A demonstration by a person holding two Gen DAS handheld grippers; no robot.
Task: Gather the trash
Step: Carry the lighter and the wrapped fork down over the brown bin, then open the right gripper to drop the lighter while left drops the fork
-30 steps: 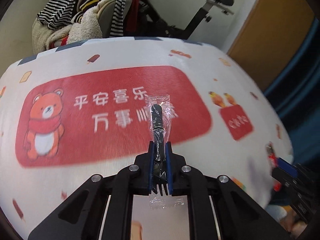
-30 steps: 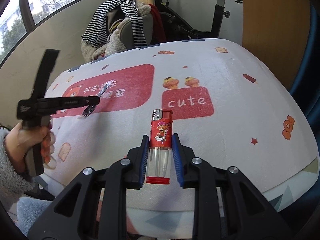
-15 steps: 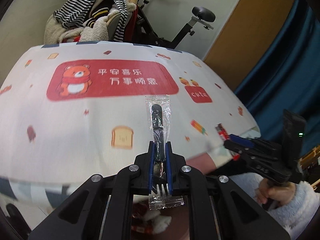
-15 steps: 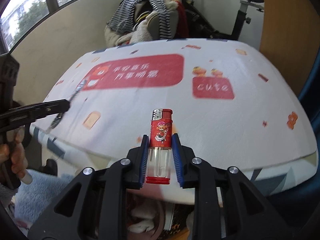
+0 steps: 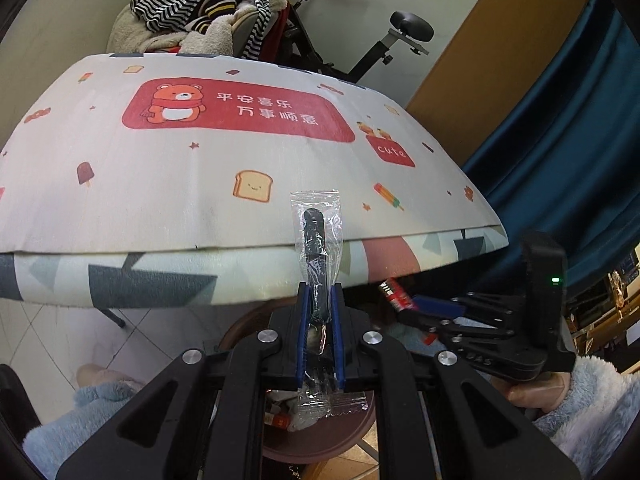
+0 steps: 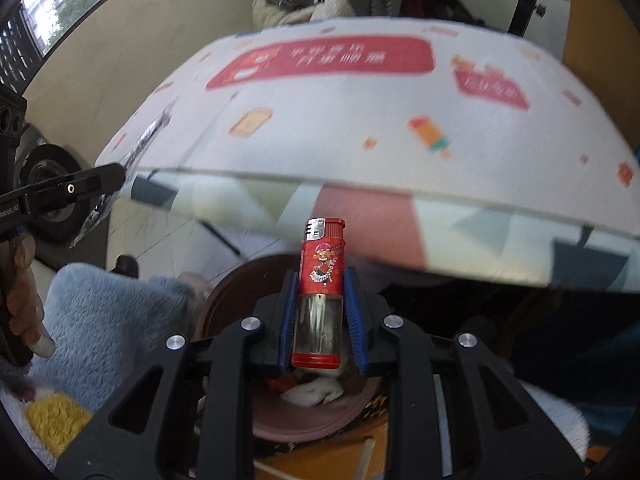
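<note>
Beyond my left wrist camera, the tabletop (image 5: 168,184) under its cartoon-print cloth fills the upper half, its near edge running across the middle of the view; below that edge I see open tiled floor (image 5: 60,332) at 8 o'clock and one round brown bin (image 5: 320,444) directly under the fingers. My left hand-held gripper (image 5: 319,300) is clenched on one black plastic fork in a clear wrapper (image 5: 318,248), which sticks up toward 12 o'clock across the tabletop's edge, its tines end trailing back between the blue pads. At 3 o'clock my right hand-held gripper (image 5: 404,304) reaches in from the side with one red lighter (image 5: 394,295) in its jaws, just beside the fork and apart from it. Curtain (image 5: 560,152) closes off the right; a clothes-draped chair (image 5: 208,12) and an exercise bike (image 5: 384,40) stand past the far edge.

From my right wrist camera the tabletop (image 6: 360,120) is blurred, and its near edge crosses above the fingers. My right hand-held gripper (image 6: 320,300) grasps the lighter (image 6: 322,272) upright, cap toward 12 o'clock, with the bin (image 6: 312,420) open beneath it, crumpled scraps inside. At 9 o'clock the left hand-held gripper (image 6: 116,174) comes in holding the wrapped fork (image 6: 148,136), well apart from the lighter. A blue fleece sleeve (image 6: 112,320) sits at 8 o'clock.
</note>
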